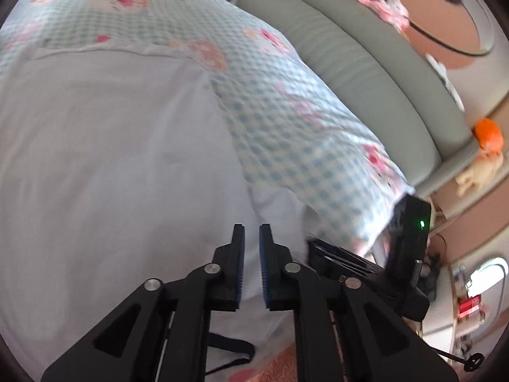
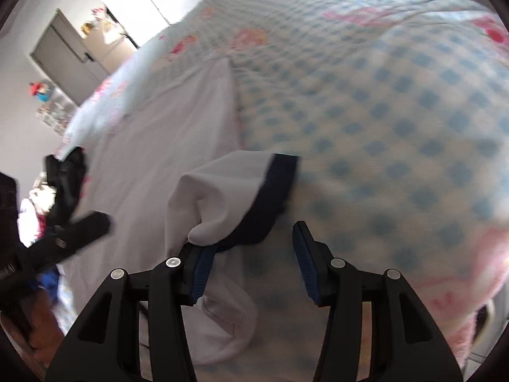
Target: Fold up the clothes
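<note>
A white garment (image 1: 111, 146) lies spread flat on a bed covered by a blue-check blanket (image 1: 286, 111) with pink cartoon prints. My left gripper (image 1: 252, 229) hovers over the garment's right edge, its blue pads a narrow gap apart with nothing between them. In the right wrist view a white sleeve (image 2: 216, 191) with a navy cuff (image 2: 280, 178) is bunched up and draped over the left finger of my right gripper (image 2: 251, 238). Those jaws stand wide apart and do not pinch the cloth. Each gripper also shows in the other's view: the right gripper (image 1: 410, 238) and the left gripper (image 2: 70, 191).
A grey-green padded headboard (image 1: 366, 73) runs along the bed's far side, with an orange soft toy (image 1: 490, 133) beyond it. A navy trim (image 1: 229, 347) of the garment hangs at the near edge. A door (image 2: 70, 57) and a heap of clothes (image 2: 28, 210) are off the bed's left.
</note>
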`<state>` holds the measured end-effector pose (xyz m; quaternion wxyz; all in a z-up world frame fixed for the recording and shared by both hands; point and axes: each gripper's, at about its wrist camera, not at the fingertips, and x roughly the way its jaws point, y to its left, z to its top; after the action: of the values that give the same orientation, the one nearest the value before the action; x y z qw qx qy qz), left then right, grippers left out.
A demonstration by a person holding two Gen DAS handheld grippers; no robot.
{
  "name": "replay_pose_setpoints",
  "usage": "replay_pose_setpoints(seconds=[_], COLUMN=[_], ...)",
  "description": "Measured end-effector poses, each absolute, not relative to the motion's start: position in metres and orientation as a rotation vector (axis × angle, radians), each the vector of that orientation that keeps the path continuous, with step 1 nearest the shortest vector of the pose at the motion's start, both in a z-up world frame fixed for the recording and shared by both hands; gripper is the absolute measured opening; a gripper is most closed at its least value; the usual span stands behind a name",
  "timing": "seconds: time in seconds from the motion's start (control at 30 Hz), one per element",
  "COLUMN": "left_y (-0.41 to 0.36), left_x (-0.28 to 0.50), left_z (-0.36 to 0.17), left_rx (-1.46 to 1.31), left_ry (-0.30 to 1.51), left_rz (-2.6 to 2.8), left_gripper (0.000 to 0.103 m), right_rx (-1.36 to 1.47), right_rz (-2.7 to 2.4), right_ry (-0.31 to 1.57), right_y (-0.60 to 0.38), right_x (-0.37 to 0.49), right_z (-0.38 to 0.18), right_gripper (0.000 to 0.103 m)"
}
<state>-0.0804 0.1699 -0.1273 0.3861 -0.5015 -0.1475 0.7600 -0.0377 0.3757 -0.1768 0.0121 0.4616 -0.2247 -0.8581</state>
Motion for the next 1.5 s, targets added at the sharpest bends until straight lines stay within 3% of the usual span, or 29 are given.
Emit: replay_pose_setpoints(seconds=[0.07,0.17,0.27,0.33,0.37,0.4,0.47,0.6,0.7,0.73,0.8,0.83,1.07,1.13,1.17,1.3,1.43,1.5], left_y=[0.183,0.206,0.229,0.240,0.243,0.245,0.232,0.180,0.156,0.155,0.163,0.171,0.236,0.238,0.230,0.182,0.175,0.182], left_x=[-0.083,-0.085,-0.086,-0.090,-0.090,-0.090,-0.094,-0.109,-0.112,-0.108,-0.097,-0.091,-0.085,-0.093,-0.096,-0.104,-0.093,-0.084], left_z=[-0.130,-0.127,-0.130,-0.141,-0.144,-0.147,-0.145,-0.144,-0.155,-0.155,-0.151,-0.148,-0.164,-0.173,-0.171,-0.156,-0.148,-0.148], left_rx=[-1.289,-1.278,-1.297,-1.349,-1.363,-1.373,-1.367,-1.378,-1.438,-1.422,-1.365,-1.339,-1.381,-1.444,-1.441,-1.398,-1.354,-1.301], left_ry=[-0.411,-0.411,-0.289,-0.209,-0.164,-0.122,-0.136,-0.365,-0.413,-0.437,-0.430,-0.410,-0.150,-0.046,-0.082,-0.331,-0.324,-0.343], left_rz=[1.875,1.834,1.881,1.886,1.915,1.946,2.022,2.139,2.133,2.087,2.003,1.974,1.929,2.026,2.068,2.278,2.255,2.129], left_gripper=[0.055,0.059,0.060,0.054,0.032,0.021,0.021,0.021,0.023,0.025,0.051,0.054,0.055,0.045,0.040,0.040,0.042,0.050], right_rx=[1.412,1.397,1.405,1.394,1.388,1.385,1.404,1.523,1.512,1.508,1.518,1.516,1.495,1.505,1.512,1.590,1.573,1.525], right_rz=[-2.657,-2.629,-2.610,-2.607,-2.604,-2.604,-2.619,-2.690,-2.648,-2.636,-2.652,-2.651,-2.557,-2.563,-2.580,-2.668,-2.698,-2.704], right_ry=[-0.698,-0.700,-0.721,-0.741,-0.745,-0.745,-0.710,-0.647,-0.880,-0.938,-0.885,-0.859,-0.826,-0.811,-0.802,-0.740,-0.778,-0.747], right_y=[0.369,0.361,0.359,0.360,0.361,0.361,0.361,0.369,0.393,0.399,0.396,0.393,0.375,0.374,0.376,0.387,0.396,0.391], right_x=[-0.035,-0.031,-0.028,-0.023,-0.022,-0.021,-0.018,-0.016,-0.014,-0.014,-0.017,-0.018,-0.017,-0.013,-0.010,-0.003,-0.001,-0.004], right_z=[-0.175,-0.176,-0.180,-0.180,-0.180,-0.179,-0.179,-0.186,-0.193,-0.195,-0.193,-0.192,-0.194,-0.192,-0.190,-0.189,-0.182,-0.176], right_gripper=[0.050,0.050,0.050,0.050,0.050,0.050,0.050,0.050,0.050,0.050,0.050,0.050,0.050,0.050,0.050,0.051,0.051,0.052])
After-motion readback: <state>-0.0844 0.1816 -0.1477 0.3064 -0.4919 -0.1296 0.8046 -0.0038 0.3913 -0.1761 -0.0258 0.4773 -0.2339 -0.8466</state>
